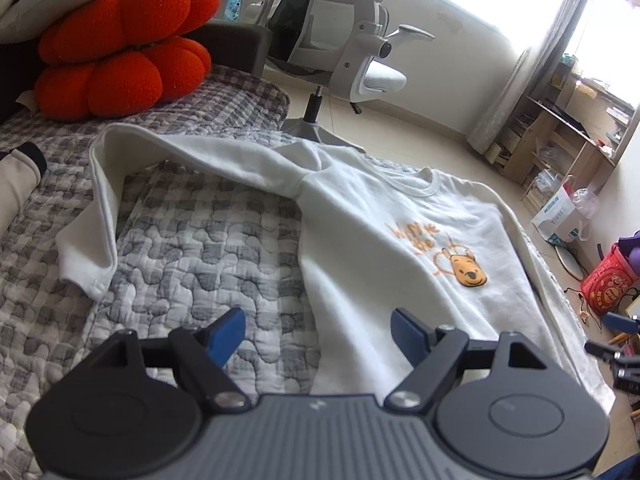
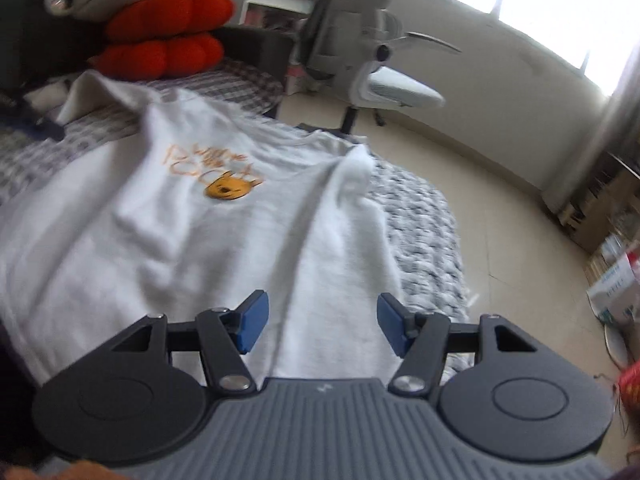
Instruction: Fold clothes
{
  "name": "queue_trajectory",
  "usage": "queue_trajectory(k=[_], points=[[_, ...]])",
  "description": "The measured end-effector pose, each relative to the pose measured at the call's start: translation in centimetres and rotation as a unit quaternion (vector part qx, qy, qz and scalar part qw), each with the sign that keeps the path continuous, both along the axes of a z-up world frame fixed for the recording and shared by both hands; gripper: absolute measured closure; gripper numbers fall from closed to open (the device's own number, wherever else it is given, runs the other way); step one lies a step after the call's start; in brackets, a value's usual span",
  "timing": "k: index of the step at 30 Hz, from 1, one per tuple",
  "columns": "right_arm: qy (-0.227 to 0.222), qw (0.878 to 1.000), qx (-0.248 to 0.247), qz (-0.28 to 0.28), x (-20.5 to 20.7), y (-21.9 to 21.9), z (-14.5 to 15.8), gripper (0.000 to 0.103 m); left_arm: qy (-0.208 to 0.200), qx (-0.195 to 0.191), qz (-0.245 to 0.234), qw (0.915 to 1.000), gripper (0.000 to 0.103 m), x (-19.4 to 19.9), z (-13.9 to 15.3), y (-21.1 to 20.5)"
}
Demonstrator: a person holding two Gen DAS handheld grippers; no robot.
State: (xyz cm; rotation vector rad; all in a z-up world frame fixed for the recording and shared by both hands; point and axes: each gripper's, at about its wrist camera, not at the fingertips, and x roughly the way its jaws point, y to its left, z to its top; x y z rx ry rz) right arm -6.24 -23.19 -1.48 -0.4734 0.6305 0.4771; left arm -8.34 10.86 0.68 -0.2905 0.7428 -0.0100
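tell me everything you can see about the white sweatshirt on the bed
The white sweatshirt looks like soft fleece, with a ribbed crew neck and an orange bear print with lettering on the chest. It lies face up, unfolded, on the grey checked quilt; one sleeve bends outward. Neither claw touches it.

We are carrying two matching grippers — left gripper [image 1: 316,336], right gripper [image 2: 322,328] — each showing blue pads [image 2: 252,322], black linkage arms, silver screws [image 2: 405,384] and a ribbed grey body.

left gripper [image 1: 318,336] jaws spread wide; right gripper [image 2: 318,328] likewise, though its view seems blurred.
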Motion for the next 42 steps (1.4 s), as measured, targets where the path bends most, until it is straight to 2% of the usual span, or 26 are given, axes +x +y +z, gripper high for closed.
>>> queue_trajectory(k=[2, 3, 4, 5, 6, 7, 9, 10, 12, 13, 14, 16, 17, 18, 19, 21, 23, 25, 27, 31, 34, 36, 37, 38, 41, 42], points=[[0.028, 0.999, -0.041, 0.007, 0.9, 1.1, -1.4, 0.046, -0.001, 0.000, 0.003, 1.0000, 0.022, 0.1, -0.1, 0.1], [0.035, 0.998, -0.053, -0.002, 1.4, 1.2, -1.8, 0.077, -0.001, 0.000, 0.003, 1.0000, 0.022, 0.1, -0.2, 0.2], [0.039, 0.997, -0.059, -0.014, 2.0, 1.2, -2.1, 0.088, -0.002, -0.001, 0.001, 1.0000, 0.022, 0.1, -0.2, 0.3], [0.028, 0.998, -0.055, -0.030, 2.4, 0.8, -1.8, 0.088, -0.003, 0.000, 0.001, 1.0000, 0.022, 0.1, -0.2, 0.4], [0.009, 0.998, -0.045, -0.049, 2.7, 0.4, -1.1, 0.102, -0.005, 0.002, 0.002, 1.0000, 0.022, 0.1, -0.3, 0.4], [-0.026, 0.995, -0.037, -0.094, 3.2, -0.7, -0.1, 0.103, -0.006, 0.005, 0.003, 1.0000, 0.022, 0.1, -0.3, 0.5], [-0.077, 0.972, 0.008, -0.224, 5.2, -4.2, 2.5, 0.103, -0.006, 0.006, 0.001, 1.0000, 0.027, 0.1, -0.4, 0.6], [-0.091, 0.952, 0.036, -0.292, 6.3, -6.2, 3.7, 0.103, -0.006, 0.007, 0.000, 1.0000, 0.029, 0.1, -0.4, 0.6], [-0.086, 0.935, 0.042, -0.341, 8.0, -8.1, 3.8, 0.098, -0.006, 0.007, -0.002, 0.9999, 0.033, 0.1, -0.5, 0.7], [-0.071, 0.941, 0.043, -0.329, 8.4, -8.2, 3.2, 0.088, -0.007, 0.008, -0.003, 0.9999, 0.033, 0.1, -0.6, 0.7], [-0.049, 0.955, 0.038, -0.289, 8.1, -7.4, 2.2, 0.088, -0.007, 0.008, -0.004, 0.9999, 0.033, 0.1, -0.6, 0.7], [-0.015, 0.985, -0.012, -0.172, 6.0, -3.8, 0.1, 0.081, -0.007, 0.007, -0.004, 0.9999, 0.033, 0.2, -0.7, 0.9], [-0.010, 0.993, -0.032, -0.117, 4.6, -2.3, -0.6, 0.071, -0.007, 0.004, -0.001, 1.0000, 0.033, 0.3, -0.7, 1.0], [-0.011, 0.997, -0.036, -0.073, 3.3, -1.3, -0.8, 0.047, -0.007, 0.001, 0.002, 1.0000, 0.033, 0.3, -0.7, 1.1], [-0.011, 0.999, -0.034, -0.033, 2.0, -0.6, -0.7, 0.036, -0.009, 0.000, 0.002, 1.0000, 0.033, 0.4, -0.7, 1.0], [0.014, 1.000, -0.010, 0.005, 1.4, 0.1, -0.5, 0.036, -0.011, 0.003, -0.001, 0.9999, 0.033, 0.4, -0.6, 0.8], [0.035, 0.999, -0.019, -0.018, 2.1, 0.3, -1.0, 0.043, -0.013, 0.008, -0.004, 0.9999, 0.033, 0.5, -0.6, 0.6], [0.055, 0.997, -0.030, -0.049, 2.8, -0.1, -1.6, 0.084, -0.013, 0.011, -0.005, 0.9998, 0.033, 0.5, -0.6, 0.6], [0.067, 0.996, -0.010, -0.057, 3.0, -0.6, -1.3, 0.102, -0.014, 0.010, -0.004, 0.9998, 0.033, 0.4, -0.5, 0.7], [0.041, 0.997, 0.004, -0.065, 3.0, -1.2, 0.3, 0.102, -0.017, 0.010, 0.004, 0.9998, 0.036, 0.4, -0.5, 1.0], [-0.020, 0.985, 0.050, -0.164, 5.9, -4.4, 3.3, 0.102, -0.020, 0.009, 0.010, 0.9997, 0.046, 0.7, -0.2, 0.9], [-0.073, 0.947, 0.046, -0.308, 8.2, -7.2, 4.4, 0.099, -0.023, 0.008, 0.010, 0.9996, 0.046, 0.8, -0.1, 0.8], [-0.097, 0.924, 0.022, -0.370, 9.2, -8.3, 4.4, 0.084, -0.024, 0.009, 0.008, 0.9996, 0.046, 0.7, 0.0, 0.7], [-0.104, 0.914, 0.016, -0.391, 9.6, -8.8, 4.3, 0.084, -0.026, 0.011, 0.005, 0.9996, 0.046, 0.7, 0.0, 0.7], [-0.085, 0.932, 0.021, -0.353, 8.5, -8.2, 3.5, 0.074, -0.029, 0.017, -0.001, 0.9994, 0.046, 0.6, -0.1, 0.5], [-0.085, 0.937, 0.027, -0.338, 7.9, -7.8, 3.5, 0.058, -0.028, 0.016, -0.001, 0.9995, 0.046, 0.6, -0.1, 0.5]])
